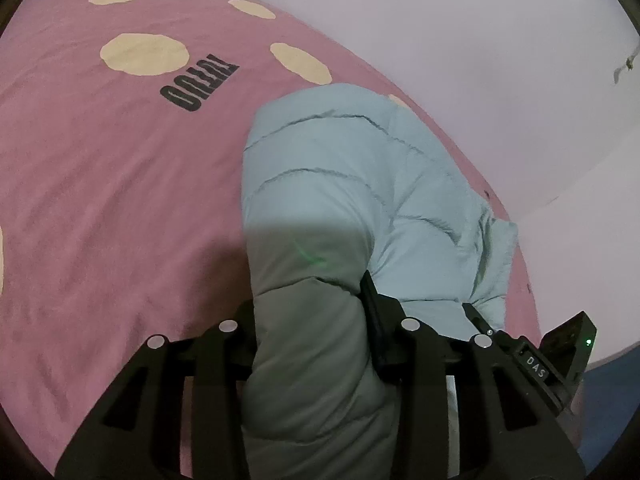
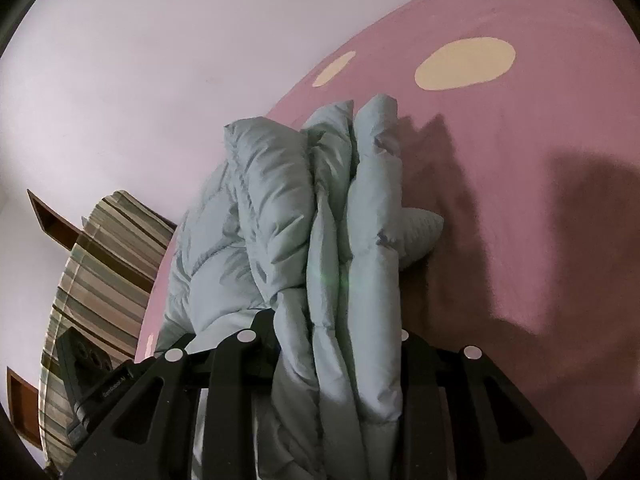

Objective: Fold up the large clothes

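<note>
My right tool shows in the left view with a small label reading "DAS" [image 1: 535, 361]; the sheet [image 1: 100, 200] carries black block letters [image 1: 199, 83], upside down from here, which I cannot read with certainty. The writing on my left tool, seen in the right view, is too small to make out.

My left gripper [image 1: 310, 312] pinches a thick roll of the pale blue puffer jacket [image 1: 340, 168], padding bulging between the fingers. My right gripper [image 2: 328, 332] clamps several stacked layers of the same jacket, fingers pressed in on the bundle.

The jacket lies on the pink sheet near the bed's edge by the pale wall [image 1: 480, 40], folded into a thick bundle. In the left view its long axis runs away from me, quilting seams crossing it. In the right view the folded layers stand on edge, pointing away.

Wide bare sheet with cream spots [image 1: 144, 54] opens on the side away from the wall. A striped cloth [image 2: 100, 264] sits past the bed's end.
</note>
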The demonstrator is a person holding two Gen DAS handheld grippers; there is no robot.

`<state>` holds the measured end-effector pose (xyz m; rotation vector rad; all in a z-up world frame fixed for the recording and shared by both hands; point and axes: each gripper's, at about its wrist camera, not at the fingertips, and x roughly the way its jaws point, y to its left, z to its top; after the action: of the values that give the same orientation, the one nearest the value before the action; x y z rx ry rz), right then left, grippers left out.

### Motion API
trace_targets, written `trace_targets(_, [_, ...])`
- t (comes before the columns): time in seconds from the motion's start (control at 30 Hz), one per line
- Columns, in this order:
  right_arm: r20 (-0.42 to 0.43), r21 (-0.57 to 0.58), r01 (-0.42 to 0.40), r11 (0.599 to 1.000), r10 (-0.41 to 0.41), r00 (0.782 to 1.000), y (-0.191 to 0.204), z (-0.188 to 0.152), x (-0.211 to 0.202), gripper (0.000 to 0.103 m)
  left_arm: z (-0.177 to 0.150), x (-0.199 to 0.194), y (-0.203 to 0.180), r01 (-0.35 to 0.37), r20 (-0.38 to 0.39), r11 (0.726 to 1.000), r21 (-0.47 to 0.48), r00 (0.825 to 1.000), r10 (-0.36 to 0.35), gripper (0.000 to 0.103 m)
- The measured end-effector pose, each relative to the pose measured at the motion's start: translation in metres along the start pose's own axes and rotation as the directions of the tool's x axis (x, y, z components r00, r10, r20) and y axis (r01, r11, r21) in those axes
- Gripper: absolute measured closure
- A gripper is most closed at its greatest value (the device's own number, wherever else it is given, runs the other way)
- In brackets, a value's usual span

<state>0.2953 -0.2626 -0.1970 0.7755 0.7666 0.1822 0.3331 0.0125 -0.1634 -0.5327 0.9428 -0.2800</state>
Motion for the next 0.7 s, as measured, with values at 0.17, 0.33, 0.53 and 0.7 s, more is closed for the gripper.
trace_targets(0.17, [-0.004,-0.006,0.01,1.0,-0.01,1.0,-0.003,-0.001,0.004,0.074,-0.001,0.007,0.004,-0.009,0.004,1.0,0.01,1.0,0.009,0.062])
trace_targets(0.33, [-0.011,0.016,-0.001,1.0,0.001,1.0,-0.011,-0.001,0.011,0.071,0.008,0.023,0.009,-0.018,0.006,1.0,0.012,1.0,0.017,0.061])
trace_targets(0.53, [-0.015,0.028,-0.003,1.0,0.003,1.0,-0.017,-0.001,0.009,0.069,0.007,0.02,0.006,-0.025,0.004,1.0,0.015,1.0,0.025,0.059])
trace_targets(0.7, [-0.018,0.043,-0.011,0.999,0.012,1.0,-0.02,0.0,0.008,0.063,0.008,0.019,0.001,-0.055,0.012,0.998,0.04,0.998,0.054,0.055])
